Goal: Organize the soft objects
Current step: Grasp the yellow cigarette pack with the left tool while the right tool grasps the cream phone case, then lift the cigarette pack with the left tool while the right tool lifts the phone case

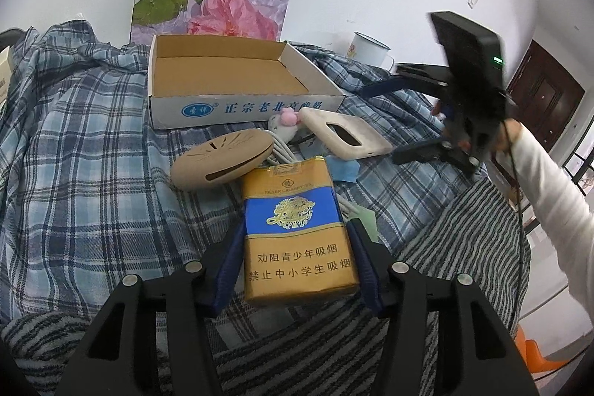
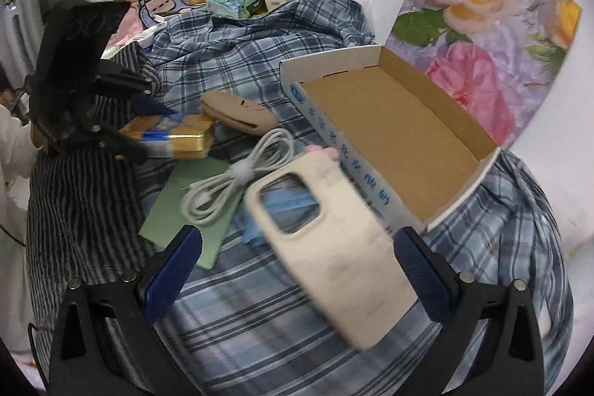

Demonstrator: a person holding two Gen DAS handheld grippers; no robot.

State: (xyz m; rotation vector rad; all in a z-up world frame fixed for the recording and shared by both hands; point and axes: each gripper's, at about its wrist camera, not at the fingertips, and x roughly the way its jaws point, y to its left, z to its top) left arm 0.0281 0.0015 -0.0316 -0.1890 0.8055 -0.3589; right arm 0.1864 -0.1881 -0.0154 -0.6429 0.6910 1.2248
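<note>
Two jaws pinching cigarette pack (image 1: 297, 229), phone case (image 2: 330, 247) between others

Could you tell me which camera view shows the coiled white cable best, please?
The right wrist view: the coiled white cable lies in full sight on the green sheet, tied at its middle. In the left wrist view only a few strands show, behind the cigarette pack.

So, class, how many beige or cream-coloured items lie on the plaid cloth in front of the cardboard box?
2. The oval beige case lies left, beside the cigarette pack. The cream phone case lies right, between the right gripper's open jaws. Others may be hidden.
</note>
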